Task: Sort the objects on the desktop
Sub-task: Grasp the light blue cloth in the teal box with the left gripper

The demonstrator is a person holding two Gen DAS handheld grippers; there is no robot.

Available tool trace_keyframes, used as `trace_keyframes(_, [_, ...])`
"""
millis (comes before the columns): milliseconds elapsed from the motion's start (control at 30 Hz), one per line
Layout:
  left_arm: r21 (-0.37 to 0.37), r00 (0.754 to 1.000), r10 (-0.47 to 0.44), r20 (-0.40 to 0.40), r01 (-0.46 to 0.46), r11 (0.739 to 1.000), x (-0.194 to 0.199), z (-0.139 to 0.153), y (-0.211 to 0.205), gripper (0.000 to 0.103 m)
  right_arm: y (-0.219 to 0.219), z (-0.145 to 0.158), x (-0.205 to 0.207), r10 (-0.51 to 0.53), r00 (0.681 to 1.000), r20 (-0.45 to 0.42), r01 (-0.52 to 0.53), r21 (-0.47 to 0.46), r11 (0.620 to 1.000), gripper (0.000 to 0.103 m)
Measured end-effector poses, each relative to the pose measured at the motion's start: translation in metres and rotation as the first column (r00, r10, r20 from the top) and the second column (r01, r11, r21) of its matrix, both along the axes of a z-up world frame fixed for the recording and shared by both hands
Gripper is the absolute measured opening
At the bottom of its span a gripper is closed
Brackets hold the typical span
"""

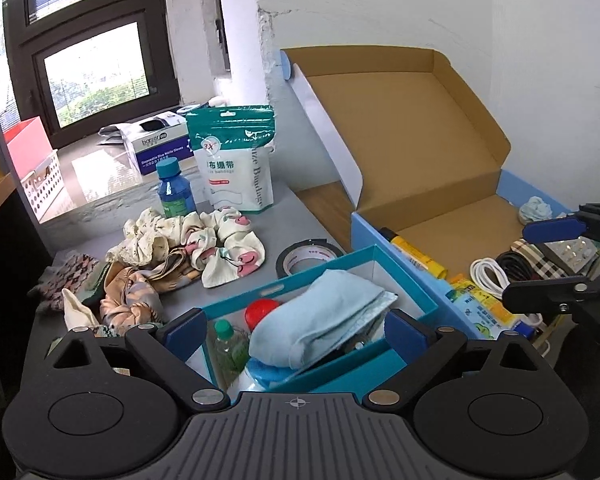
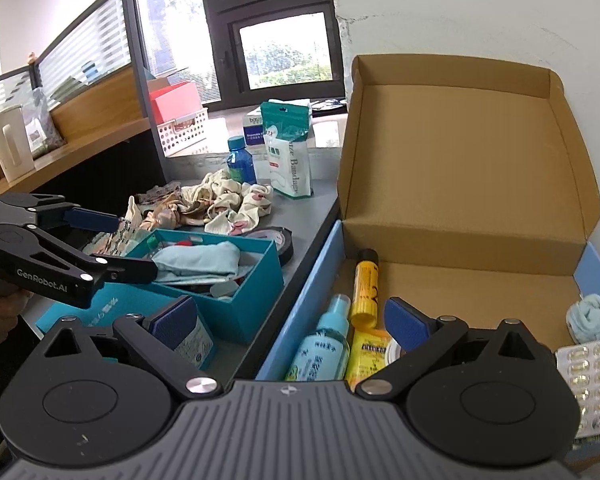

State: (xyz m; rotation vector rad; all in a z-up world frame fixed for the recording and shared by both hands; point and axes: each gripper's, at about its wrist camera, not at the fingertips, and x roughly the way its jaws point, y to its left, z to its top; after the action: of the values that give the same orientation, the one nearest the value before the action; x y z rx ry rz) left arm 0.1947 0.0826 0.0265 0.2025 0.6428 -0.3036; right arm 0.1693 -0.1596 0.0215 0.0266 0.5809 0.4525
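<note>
My left gripper point(image 1: 296, 330) is open and empty above a teal box point(image 1: 400, 276) that holds a light blue cloth point(image 1: 320, 324), a red-capped item point(image 1: 262, 312) and a small green-capped bottle point(image 1: 226, 344). My right gripper point(image 2: 290, 318) is open and empty over the blue-walled cardboard box point(image 2: 316, 292), above a light blue spray bottle point(image 2: 326, 344) and a yellow tube point(image 2: 365, 284). A pile of socks and cloth point(image 1: 188, 248) lies on the grey desk beside a tape roll point(image 1: 306, 258), a blue bottle point(image 1: 174, 190) and a bandage pouch point(image 1: 236, 160).
The big box's lid point(image 2: 460, 152) stands open against the wall. Inside are a blister pack point(image 2: 592, 376), a balled blue sock point(image 2: 588, 316) and cables point(image 1: 490, 274). A glove box point(image 1: 160, 148) and a white basket point(image 2: 182, 130) sit behind, by the window.
</note>
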Motion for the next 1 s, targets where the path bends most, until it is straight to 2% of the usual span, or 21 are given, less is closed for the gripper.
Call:
trace_keyframes(133, [-0.013, 1.000, -0.009, -0.021, 0.009, 1.000, 0.012, -0.003, 0.003, 0.095, 0.004, 0.001, 0.008, 0.003, 1.000, 0.003, -0.003, 0.003, 1.000, 0.102])
trace_keyframes(267, [-0.046, 0.998, -0.033, -0.062, 0.030, 0.998, 0.023, -0.007, 0.007, 0.083, 0.008, 0.002, 0.016, 0.005, 1.000, 0.006, -0.005, 0.007, 1.000, 0.102])
trace_keyframes(433, [-0.039, 0.996, -0.048, -0.077, 0.045, 0.998, 0.032, -0.012, 0.008, 0.075, 0.008, 0.005, 0.022, 0.006, 1.000, 0.008, -0.006, 0.014, 1.000, 0.102])
trace_keyframes(567, [-0.033, 0.996, -0.050, -0.071, 0.048, 0.998, 0.037, -0.014, 0.007, 0.074, 0.004, 0.007, 0.022, 0.003, 1.000, 0.006, -0.003, 0.020, 1.000, 0.102])
trace_keyframes(700, [-0.038, 0.991, -0.072, -0.111, 0.068, 0.997, 0.041, -0.019, 0.003, 0.065, 0.006, 0.006, 0.025, 0.006, 1.000, 0.004, -0.007, 0.026, 1.000, 0.102])
trace_keyframes(800, [-0.019, 0.991, -0.086, -0.106, 0.084, 0.996, 0.040, -0.023, -0.001, 0.063, 0.007, 0.005, 0.026, 0.007, 1.000, 0.004, -0.008, 0.029, 1.000, 0.102])
trace_keyframes(1000, [-0.032, 0.993, -0.077, -0.093, 0.075, 0.997, 0.038, -0.022, -0.001, 0.050, 0.006, 0.005, 0.026, 0.007, 1.000, 0.004, -0.007, 0.037, 0.999, 0.102])
